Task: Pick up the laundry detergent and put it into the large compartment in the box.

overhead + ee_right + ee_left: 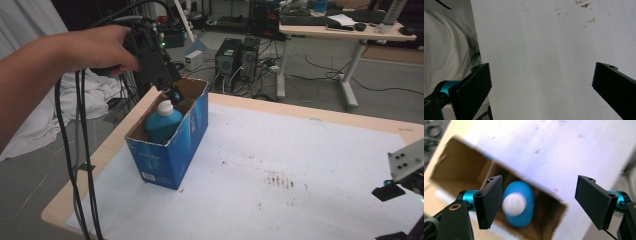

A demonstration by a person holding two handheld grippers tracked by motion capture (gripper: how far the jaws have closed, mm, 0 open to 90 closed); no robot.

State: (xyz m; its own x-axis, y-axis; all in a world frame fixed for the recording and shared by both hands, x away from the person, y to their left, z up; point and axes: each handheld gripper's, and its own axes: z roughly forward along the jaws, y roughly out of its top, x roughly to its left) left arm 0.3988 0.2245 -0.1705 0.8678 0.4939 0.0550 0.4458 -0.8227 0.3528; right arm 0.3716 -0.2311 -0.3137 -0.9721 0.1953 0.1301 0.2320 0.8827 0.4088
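Bottle [519, 207], blue with a white cap [514, 204], standing upright inside an open blue cardboard box [172, 145] near the left end of the desk [300, 165]. Left gripper [541, 202], held in a hand [95, 47], poised above the box opening with its jaws wide apart; the cap lies just beside the inner face of the left jaw, well apart from the right jaw, and contact cannot be told. Right gripper [541, 87] over the bare white desk cover, jaws wide apart with nothing between them; a white cloth [446, 47] lies beyond its left jaw, off the desk edge.
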